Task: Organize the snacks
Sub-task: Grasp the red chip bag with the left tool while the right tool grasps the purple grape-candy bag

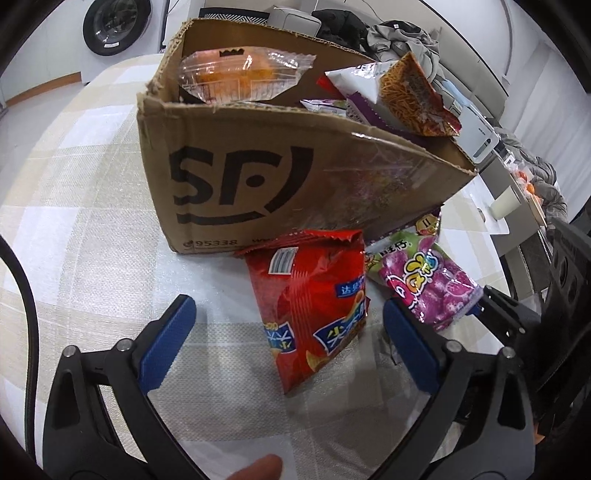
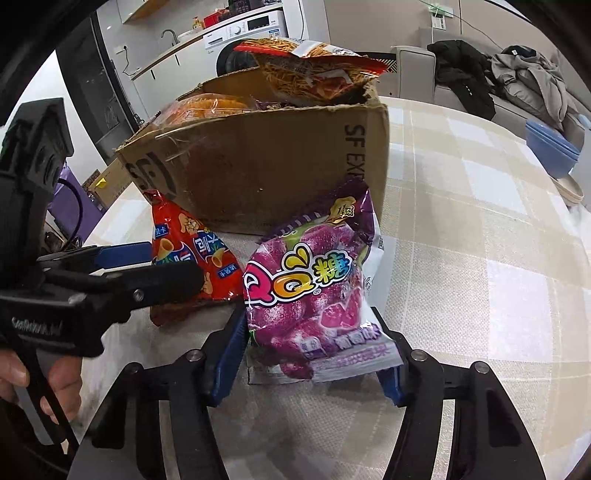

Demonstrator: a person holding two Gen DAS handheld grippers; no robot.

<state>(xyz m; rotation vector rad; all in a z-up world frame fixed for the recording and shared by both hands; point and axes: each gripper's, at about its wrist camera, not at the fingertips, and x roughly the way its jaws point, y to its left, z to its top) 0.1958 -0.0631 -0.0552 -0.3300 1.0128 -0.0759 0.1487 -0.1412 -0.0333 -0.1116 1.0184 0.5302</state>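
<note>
An open cardboard box (image 1: 240,177) (image 2: 277,166) stands on the checked tablecloth. It holds a clear-wrapped orange pastry (image 1: 236,74) and a noodle snack bag (image 1: 413,96) (image 2: 314,70). In front of it lie a red chip bag (image 1: 310,306) (image 2: 192,251) and a purple candy bag (image 1: 432,284) (image 2: 314,302). My left gripper (image 1: 288,306) (image 2: 177,264) is open, straddling the red bag without its blue pads touching it. My right gripper (image 2: 314,350) has both pads against the sides of the purple bag, gripping its lower end.
A washing machine (image 1: 114,26) stands behind the table. A sofa with piled clothes (image 2: 517,74) is at the back right. Blue bowls (image 2: 550,147) sit at the table's right edge. A hand (image 2: 55,380) holds the left gripper's handle.
</note>
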